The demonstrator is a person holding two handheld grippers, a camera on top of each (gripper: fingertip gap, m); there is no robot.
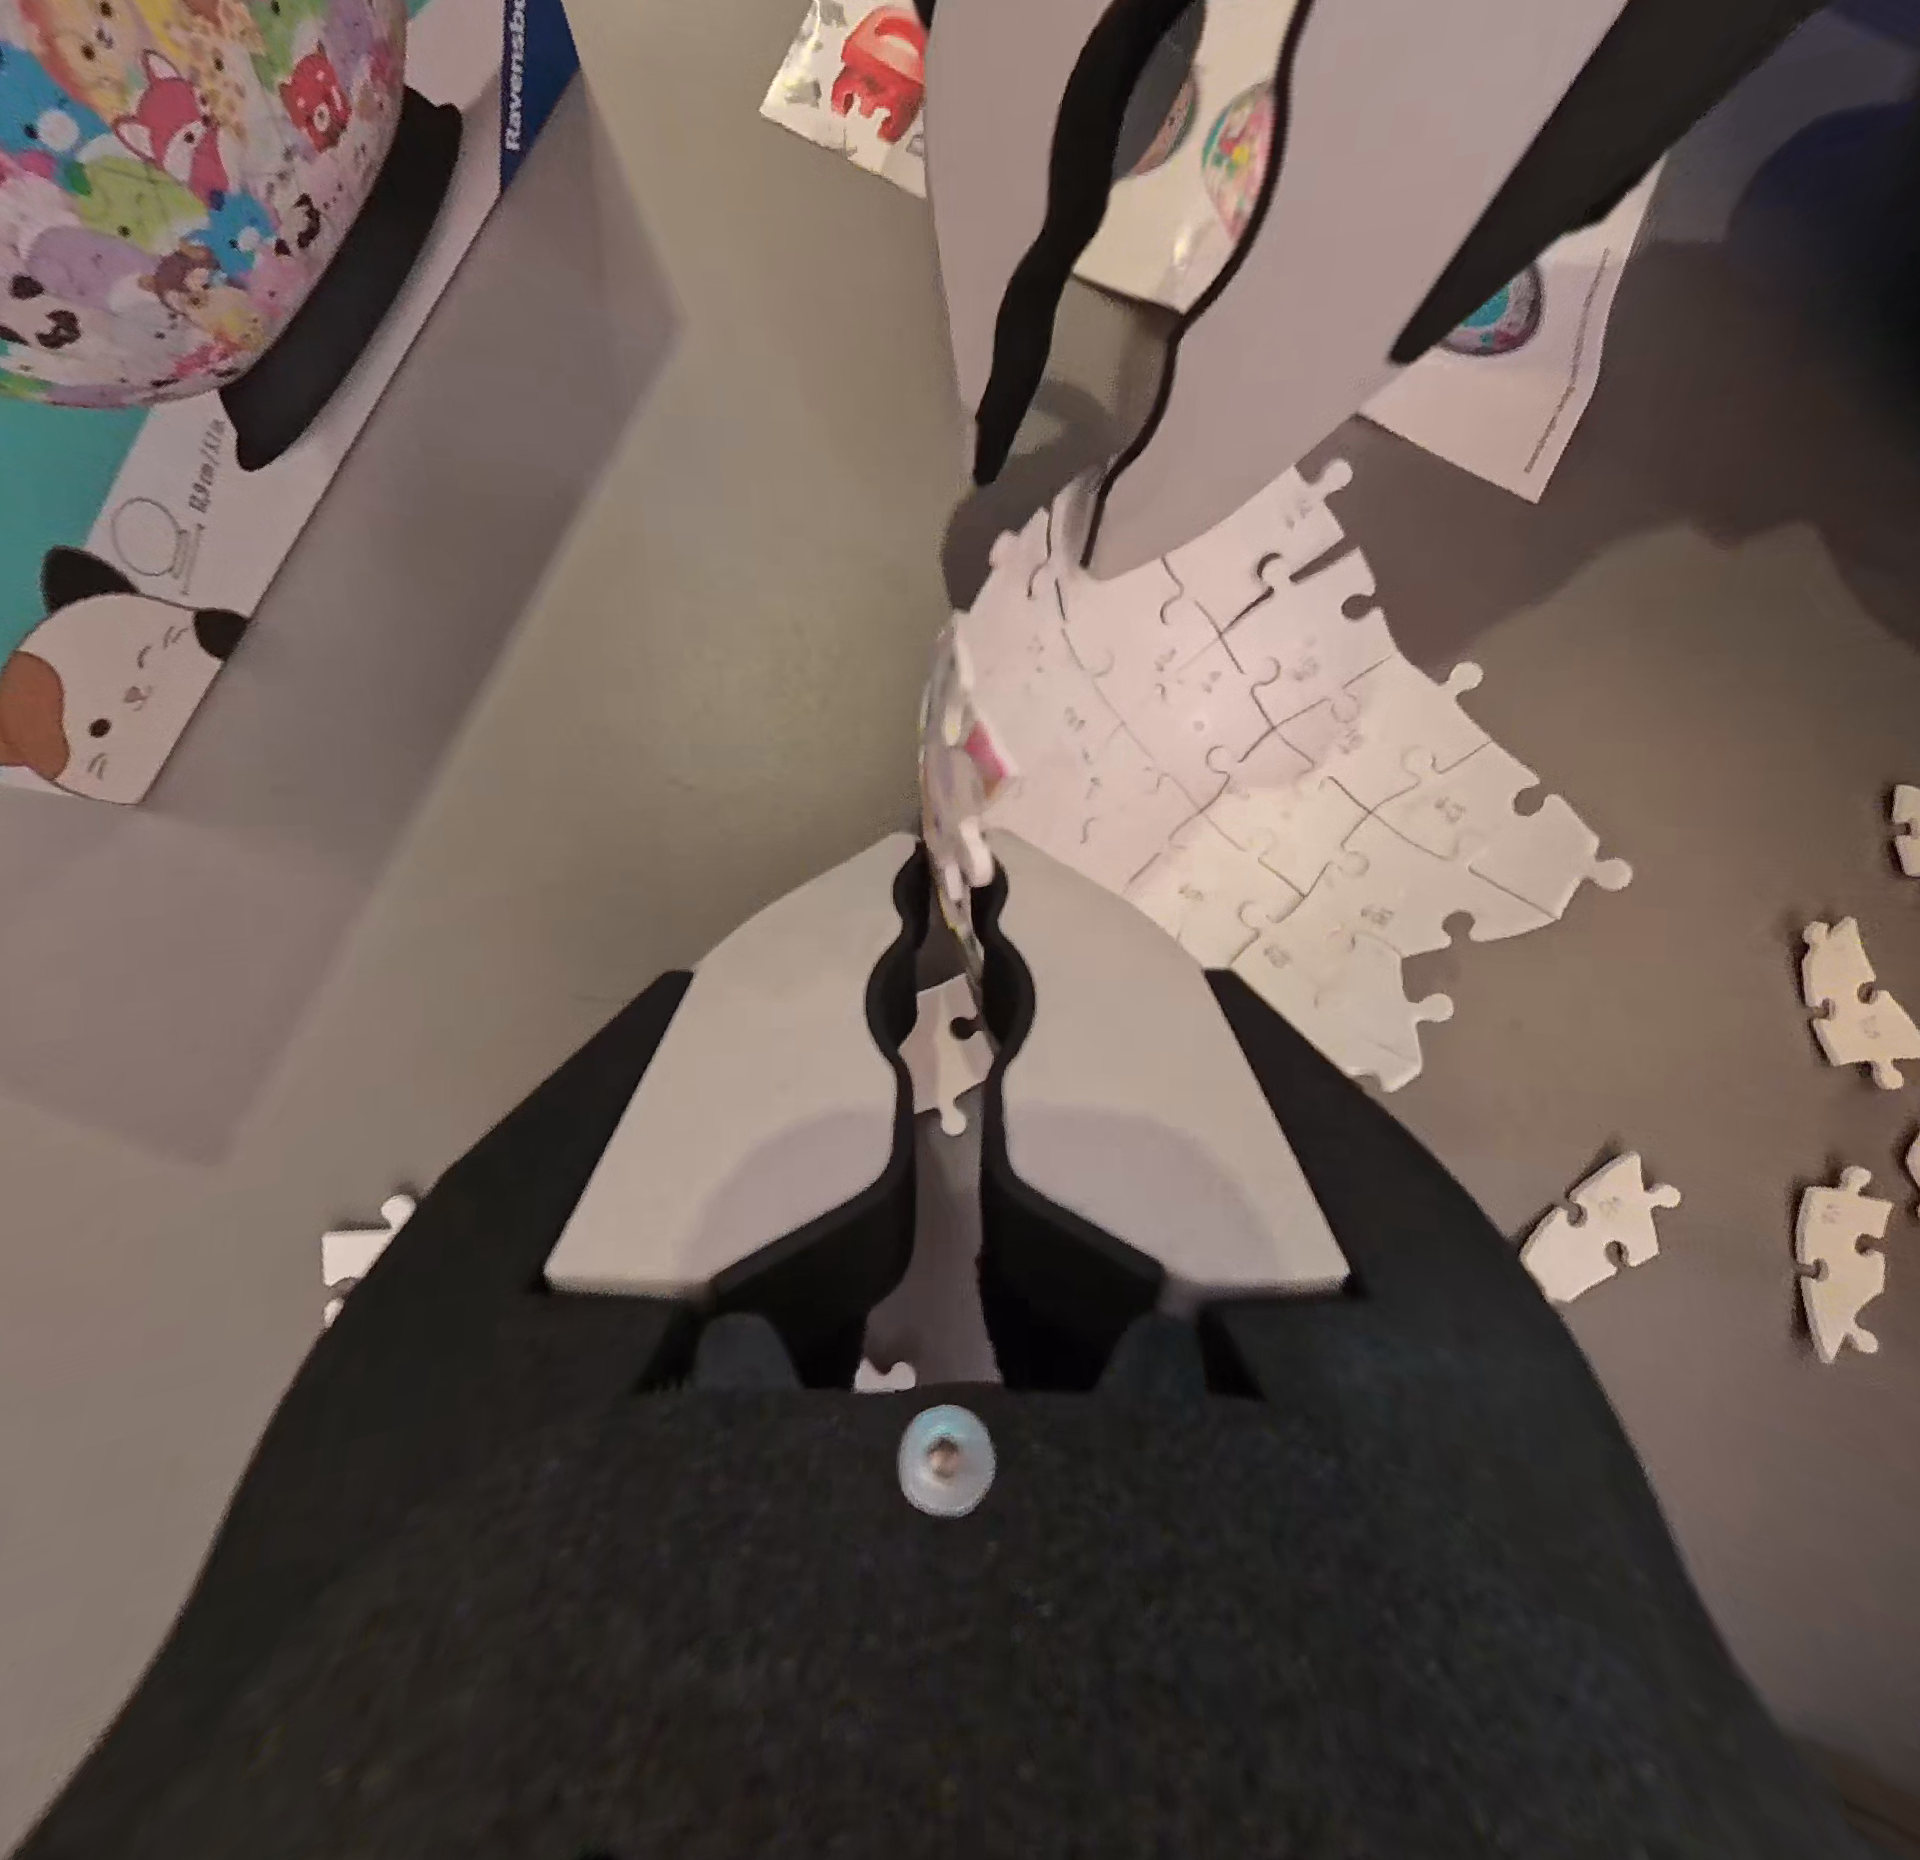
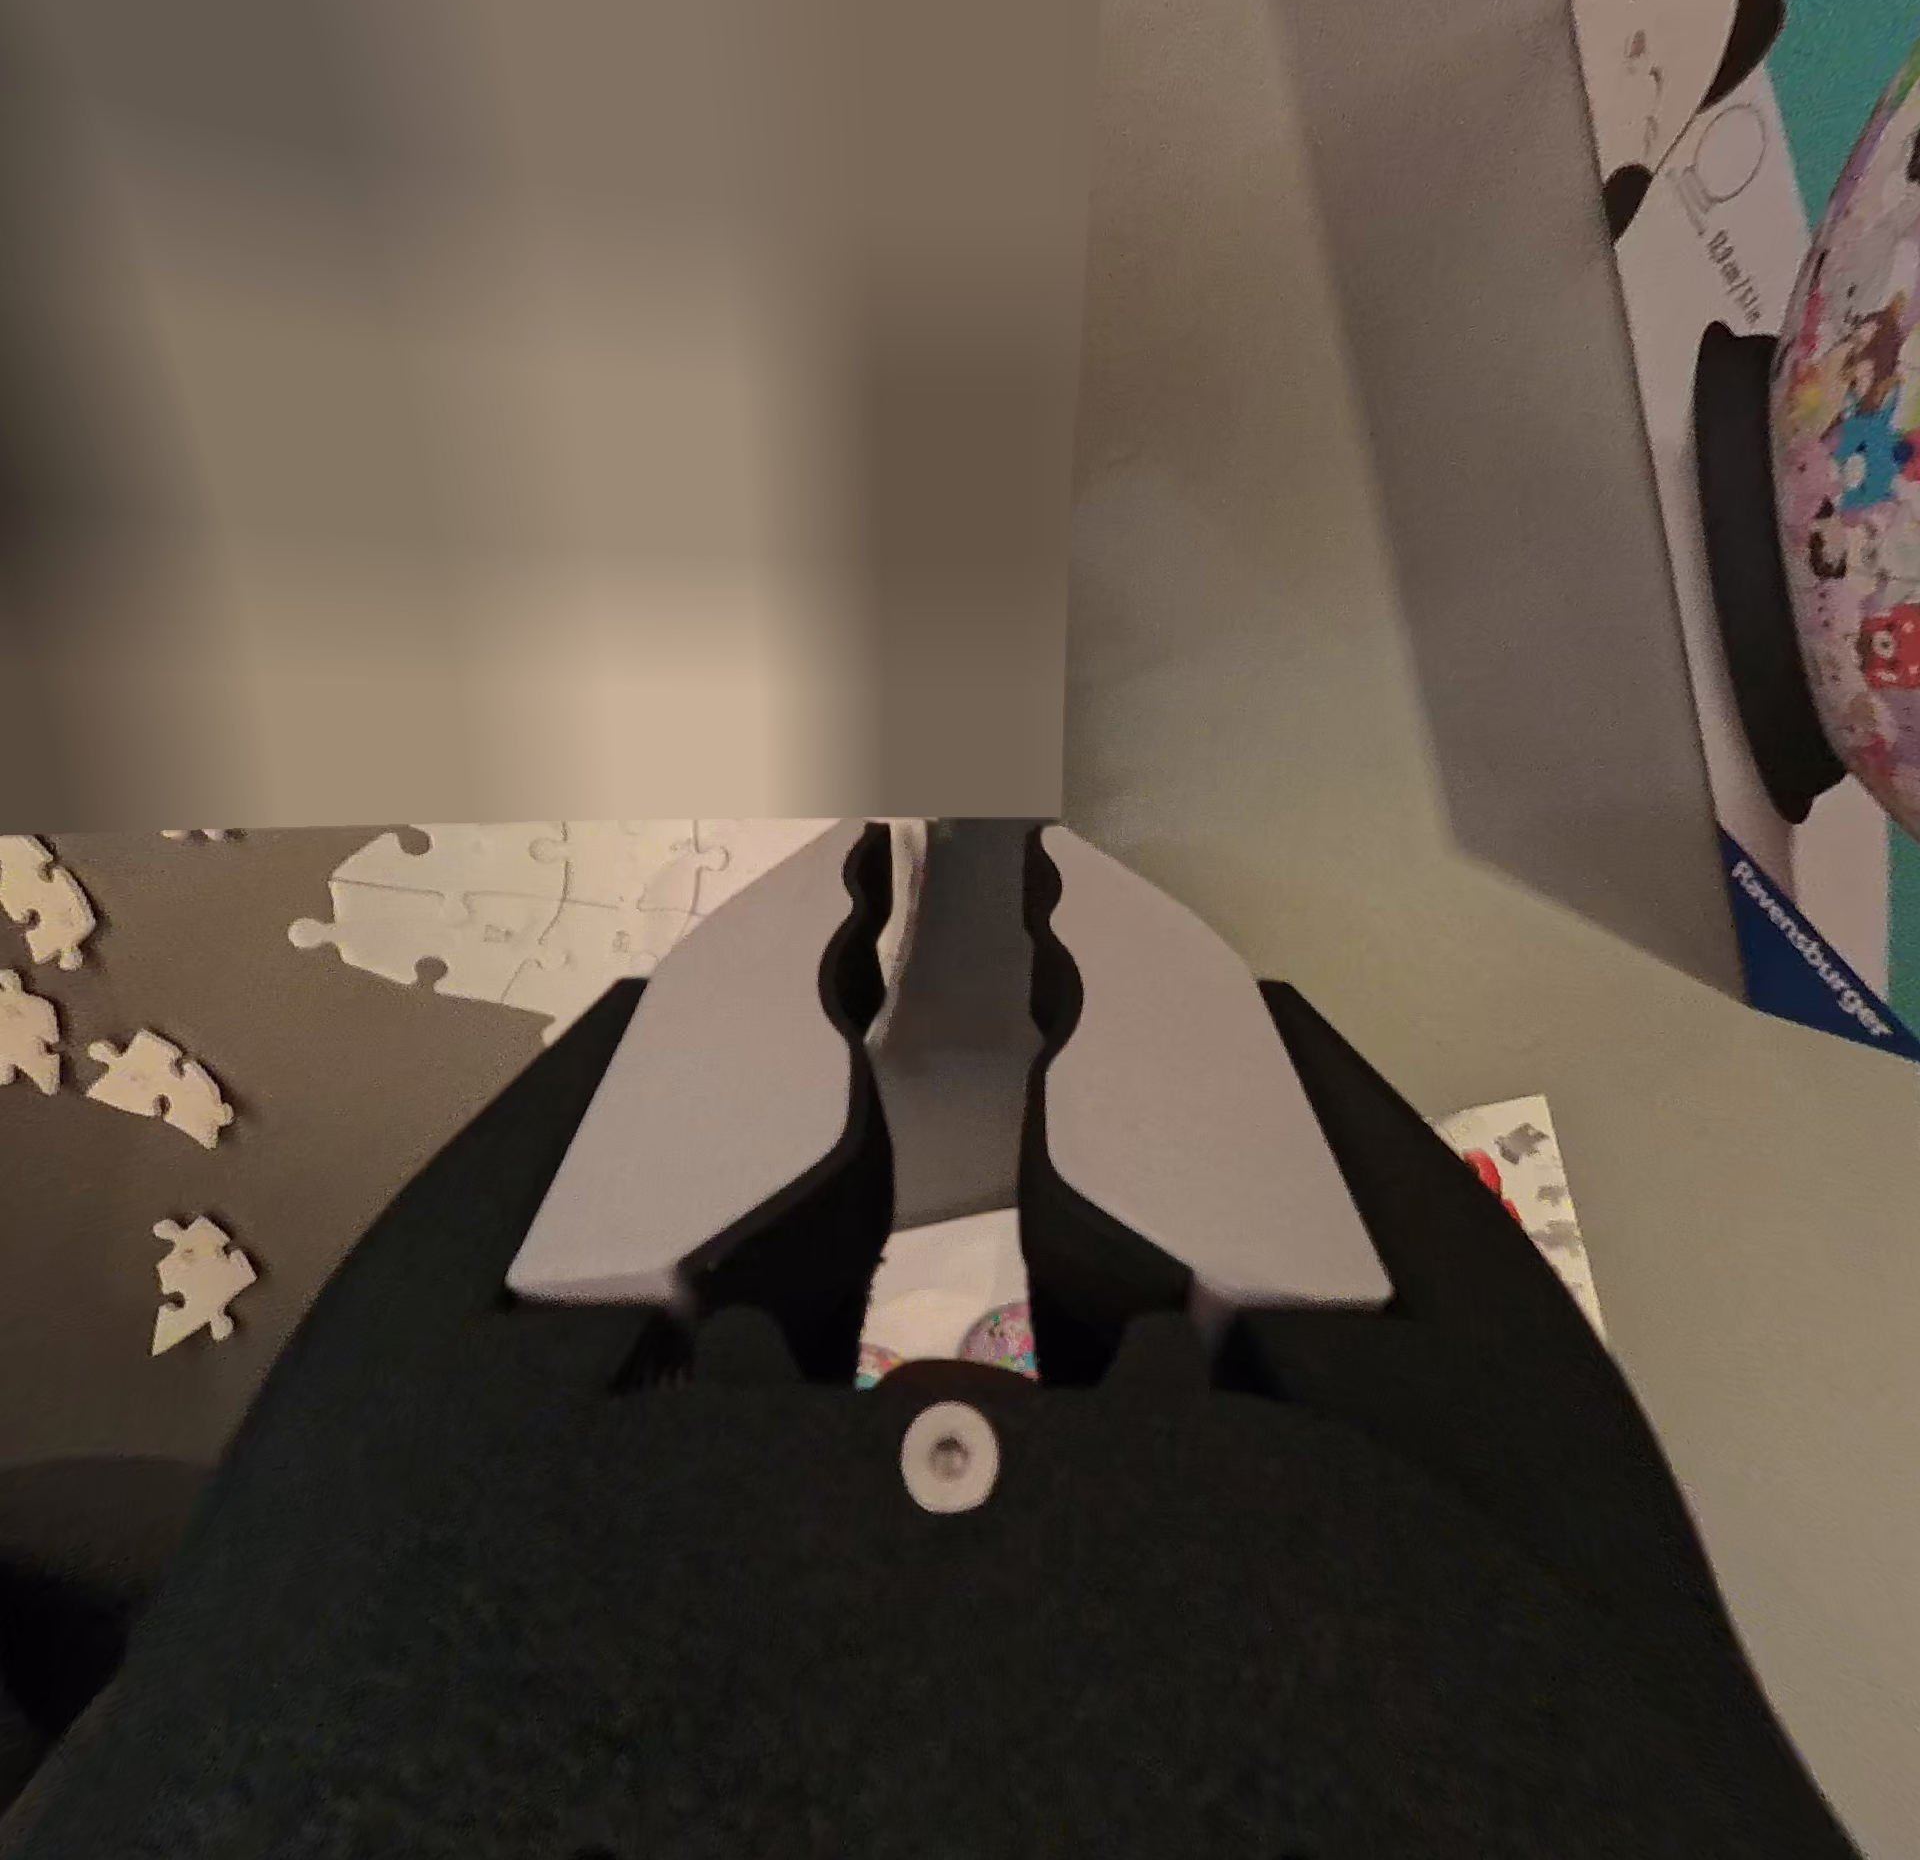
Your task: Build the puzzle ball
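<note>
The left gripper (image 1: 954, 875) pinches the near edge of a joined, curved sheet of puzzle pieces (image 1: 1278, 761), white backs showing. The right gripper (image 1: 1039, 501) meets its far edge, fingers slightly apart. Loose pieces (image 1: 1600, 1223) lie on the grey table (image 1: 1558, 1498). The puzzle box (image 1: 260, 356) stands left.

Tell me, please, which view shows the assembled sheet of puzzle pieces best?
The left wrist view: the assembled sheet lies nearly whole there, white backs up. The right wrist view catches only one edge of it, under the blurred patch.
</note>
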